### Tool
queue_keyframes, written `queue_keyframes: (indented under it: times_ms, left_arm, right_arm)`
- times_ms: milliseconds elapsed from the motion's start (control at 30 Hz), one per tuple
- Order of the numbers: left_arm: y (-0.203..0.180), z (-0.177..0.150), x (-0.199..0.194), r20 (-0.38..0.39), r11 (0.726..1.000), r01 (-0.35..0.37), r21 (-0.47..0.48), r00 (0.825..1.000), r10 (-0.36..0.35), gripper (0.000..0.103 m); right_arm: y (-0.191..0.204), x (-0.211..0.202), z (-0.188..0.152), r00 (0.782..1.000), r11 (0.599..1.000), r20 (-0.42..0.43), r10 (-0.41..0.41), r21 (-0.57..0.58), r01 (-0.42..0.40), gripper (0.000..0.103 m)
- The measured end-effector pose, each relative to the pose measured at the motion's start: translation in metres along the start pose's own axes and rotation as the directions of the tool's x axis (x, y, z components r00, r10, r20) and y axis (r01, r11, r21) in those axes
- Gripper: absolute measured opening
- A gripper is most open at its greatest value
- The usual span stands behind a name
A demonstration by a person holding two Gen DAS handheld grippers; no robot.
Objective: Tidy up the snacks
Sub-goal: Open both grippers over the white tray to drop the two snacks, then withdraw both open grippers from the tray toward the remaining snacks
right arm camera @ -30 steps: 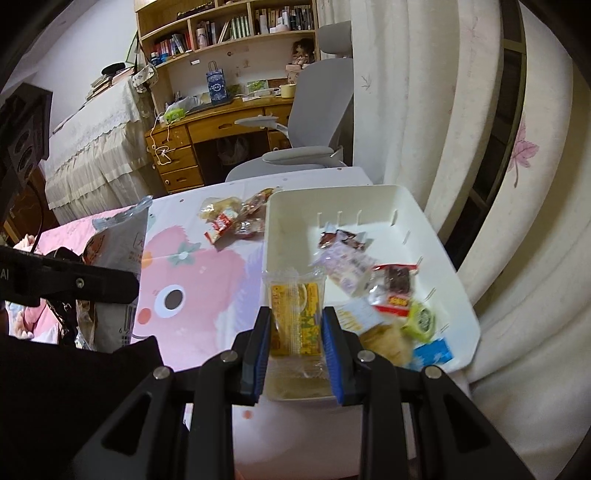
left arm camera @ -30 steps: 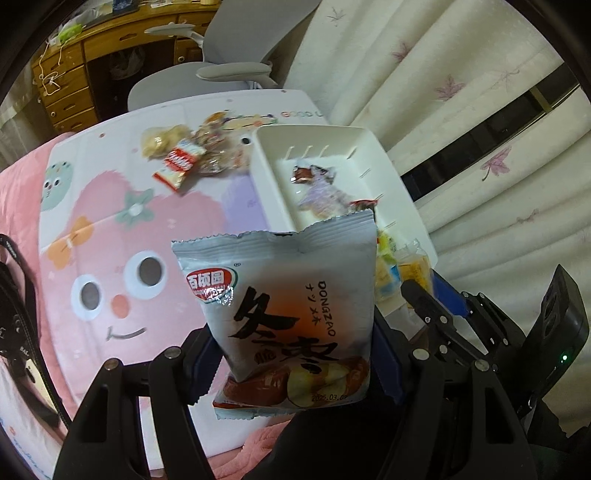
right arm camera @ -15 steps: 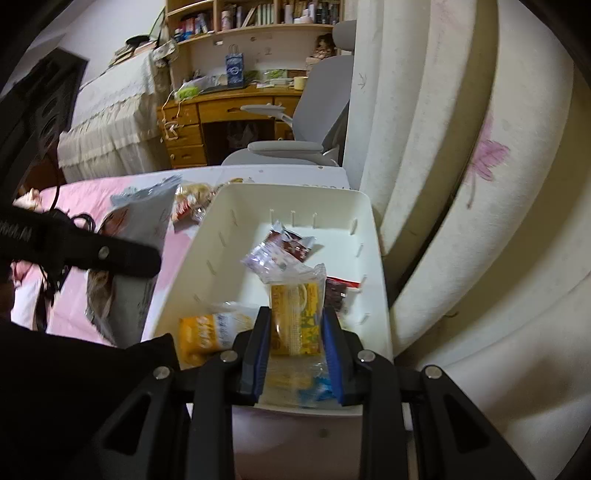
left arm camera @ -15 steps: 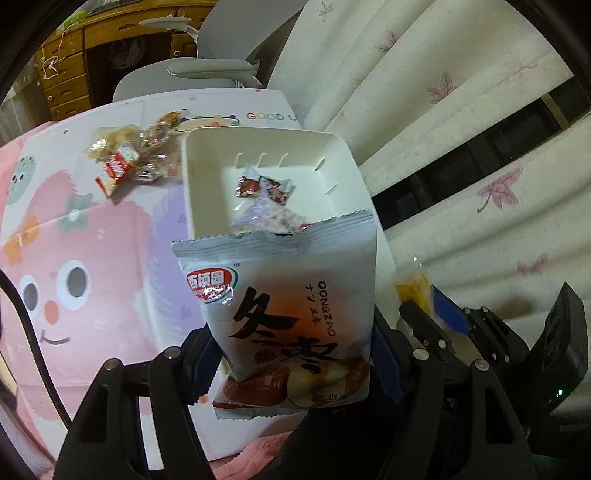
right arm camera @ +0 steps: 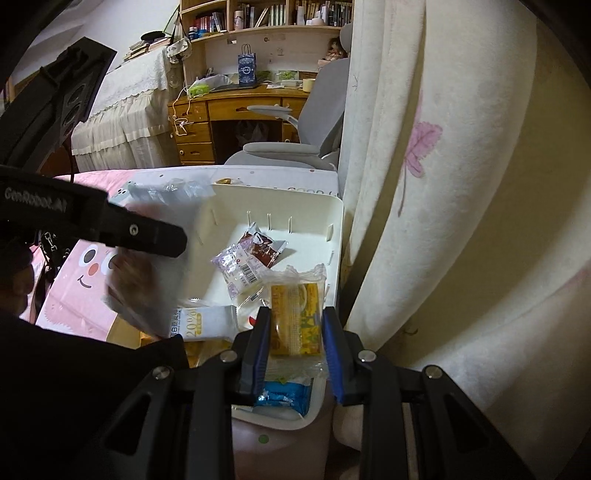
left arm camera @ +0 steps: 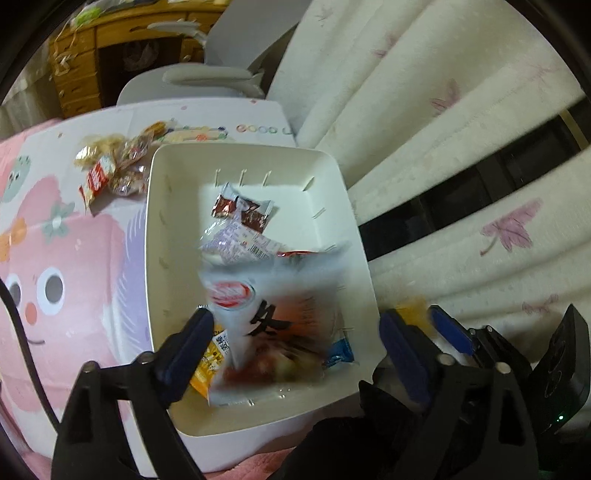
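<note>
A white tray (left arm camera: 347, 206) is set on a table covered by a pink cartoon-face mat (left arm camera: 74, 258), beside cream curtains printed with purple leaves (left arm camera: 509, 229). The left gripper (left arm camera: 291, 347) is opening, its pads clear of the blurred jujube bag (left arm camera: 273, 325) seen over the tray. The right gripper (right arm camera: 295, 339) is opening too, yet a yellow snack packet (right arm camera: 295, 314) is pinched between its pads above the tray's corner. Loose snacks (left arm camera: 110, 166) are left on the mat. A wooden desk (right arm camera: 236, 107), bookshelves (right arm camera: 273, 14) and a grey chair (right arm camera: 317, 122) are seen behind.
</note>
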State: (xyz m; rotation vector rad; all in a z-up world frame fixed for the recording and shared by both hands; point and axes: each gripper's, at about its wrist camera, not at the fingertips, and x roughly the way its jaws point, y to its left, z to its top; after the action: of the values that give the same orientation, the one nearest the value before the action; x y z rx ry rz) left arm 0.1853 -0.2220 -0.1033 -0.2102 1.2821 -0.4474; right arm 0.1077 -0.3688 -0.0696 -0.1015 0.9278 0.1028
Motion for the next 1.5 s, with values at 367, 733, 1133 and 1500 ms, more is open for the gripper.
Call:
queue_keyframes:
  times_ms: [367,733,1133,1500]
  left_arm:
    - [0.032,-0.012,-0.007,-0.006,0.990,-0.047,-0.135,0.999,0.046,0.091]
    - [0.097,-0.045,-0.026,-0.021,0.966,-0.108,-0.233,0.994,0.106,0.091]
    - [0.159,-0.061,-0.068,-0.057,0.979,-0.142,-0.144,0.989,0.135,0.090]
    - [0.223,-0.059,-0.127,-0.035,0.990,-0.141,-0.019,0.989,0.140,0.090]
  right_arm:
    - [0.002,0.007,0.001,0.999,0.999,-0.023,0.041,-0.004,-0.042,0.045]
    - [0.053,0.027,-0.004,0.983,0.990,-0.122,0.135,-0.026,-0.139,0.045]
    - [0.126,0.041,-0.005,0.971,0.986,-0.173,0.165,0.064,-0.156,0.045]
    - [0.181,0.039,0.013,0.982,0.960,-0.118,0.149,0.256,-0.115,0.045]
